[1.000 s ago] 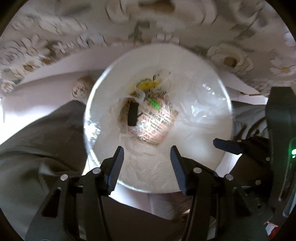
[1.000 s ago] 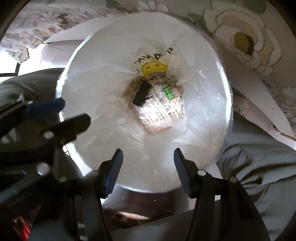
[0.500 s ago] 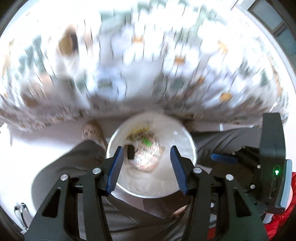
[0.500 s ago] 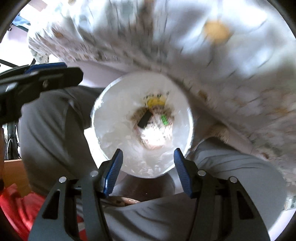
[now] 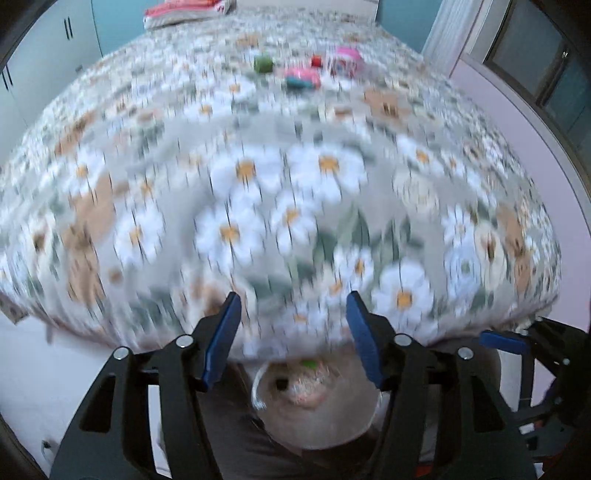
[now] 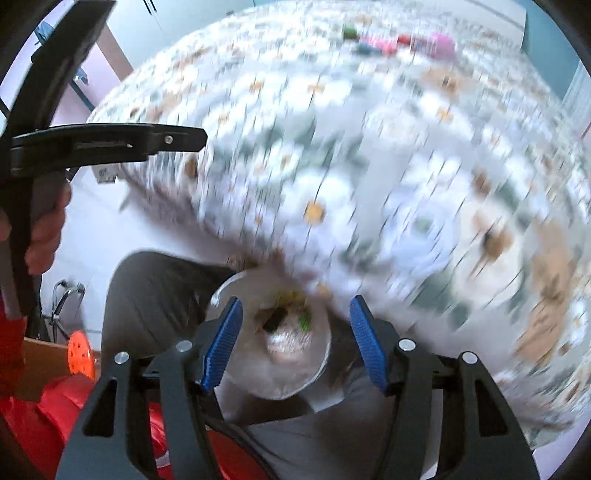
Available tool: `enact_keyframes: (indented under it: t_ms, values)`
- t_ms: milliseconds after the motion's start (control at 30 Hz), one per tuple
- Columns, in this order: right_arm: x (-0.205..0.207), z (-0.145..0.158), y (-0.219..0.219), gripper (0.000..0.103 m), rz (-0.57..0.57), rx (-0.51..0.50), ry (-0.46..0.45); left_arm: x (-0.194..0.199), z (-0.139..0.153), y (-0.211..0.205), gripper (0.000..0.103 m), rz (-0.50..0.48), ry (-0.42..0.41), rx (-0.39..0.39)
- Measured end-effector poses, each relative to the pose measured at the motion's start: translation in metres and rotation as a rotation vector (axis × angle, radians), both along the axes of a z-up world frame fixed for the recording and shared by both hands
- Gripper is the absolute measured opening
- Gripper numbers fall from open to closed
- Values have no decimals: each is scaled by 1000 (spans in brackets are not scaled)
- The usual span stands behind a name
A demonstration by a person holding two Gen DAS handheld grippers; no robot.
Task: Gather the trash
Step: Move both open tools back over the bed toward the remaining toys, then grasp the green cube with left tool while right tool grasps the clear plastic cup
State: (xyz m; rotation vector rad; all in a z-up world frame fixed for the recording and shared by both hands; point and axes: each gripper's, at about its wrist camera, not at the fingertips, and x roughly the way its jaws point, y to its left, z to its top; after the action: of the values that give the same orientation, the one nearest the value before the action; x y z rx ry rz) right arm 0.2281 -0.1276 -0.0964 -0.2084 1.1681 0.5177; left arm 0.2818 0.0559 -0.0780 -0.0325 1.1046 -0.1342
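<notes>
A white lined trash bin [image 5: 317, 421] with wrappers and a dark item inside sits low between the person's legs; it also shows in the right wrist view [image 6: 240, 295]. My left gripper [image 5: 293, 336] is open and empty, high above the bin, facing a bed with a daisy-print cover [image 5: 288, 192]. My right gripper [image 6: 295, 339] is open and empty above the bin. Small pieces of trash lie at the far end of the bed: a green item [image 5: 263, 64], pink items [image 5: 303, 78] and a red one [image 5: 317, 61]. They show blurred in the right wrist view [image 6: 384, 43].
The person's grey trousers [image 6: 147, 295] flank the bin. A folded red and white cloth [image 5: 184, 11] lies at the bed's far end. A window [image 5: 546, 66] is at right, cupboards [image 5: 44, 48] at left. A red bag [image 6: 66, 417] lies at the right view's lower left.
Both grippers have lifted away from the bin and tilted up toward the bed. The bin has shrunk to the bottom of both views. Both stay open.
</notes>
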Motion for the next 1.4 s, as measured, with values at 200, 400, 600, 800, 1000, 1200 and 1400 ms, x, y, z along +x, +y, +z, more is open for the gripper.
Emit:
enact_keyframes:
  t_ms: [200,400,600,800,1000,1200,1400]
  values:
    - [41,36,-9,66,-46,6,-91,56,27,4,61,12,-38,22]
    - [103,65,-26,68,-109,10,-174,112,38,13,64,43,-47,16]
    - [178,87,-40,69,-147,-22,-251,171,34,19,64,53,-27,21]
    - [264,91,-58,69,-108,-113,-306,231,29,23,64,-16,-26,115]
    - [344,82,-60,78,35,-168,-325,289,19,22,64,-152,-38,190]
    - [407,65,-43,82,211,-234,-336,348,-1,24,69,-257,-35,195]
    - [449,39,-26,82,391,-324,-342,400,-29,21,69,-381,-67,246]
